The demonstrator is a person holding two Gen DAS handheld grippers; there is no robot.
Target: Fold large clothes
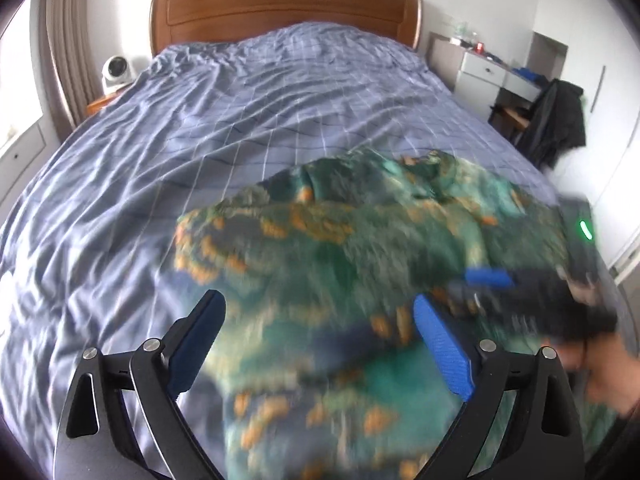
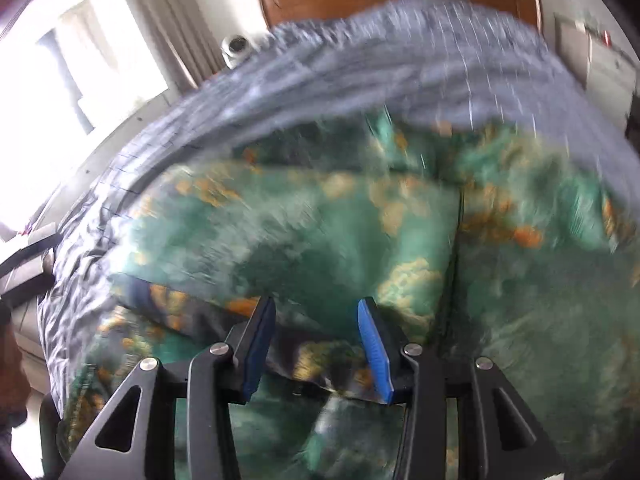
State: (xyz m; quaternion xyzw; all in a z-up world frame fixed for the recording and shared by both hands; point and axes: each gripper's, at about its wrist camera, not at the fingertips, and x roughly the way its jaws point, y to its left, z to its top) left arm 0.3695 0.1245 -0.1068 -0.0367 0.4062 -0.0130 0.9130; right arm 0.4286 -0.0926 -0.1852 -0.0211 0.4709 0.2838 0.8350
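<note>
A large green garment [image 1: 360, 232] with orange patches lies crumpled on the blue checked bed sheet [image 1: 200, 140], on the near right part of the bed. My left gripper [image 1: 318, 300] hovers over its near edge with jaws wide open and nothing pressed between them. In the right wrist view the garment [image 2: 320, 232] fills the middle, blurred. My right gripper [image 2: 317, 302] stands partly open just above a dark folded edge of the cloth, and neither pad visibly presses on it. From the left wrist view, one blue pad [image 1: 488, 278] of the right gripper shows over the garment's right side.
A wooden headboard [image 1: 280, 4] closes the far end of the bed. A white fan [image 1: 116, 72] sits at the far left and a white dresser [image 1: 484, 70] at the far right, near a dark jacket [image 1: 556, 120] on a chair. A hand [image 1: 608, 376] is at the right edge.
</note>
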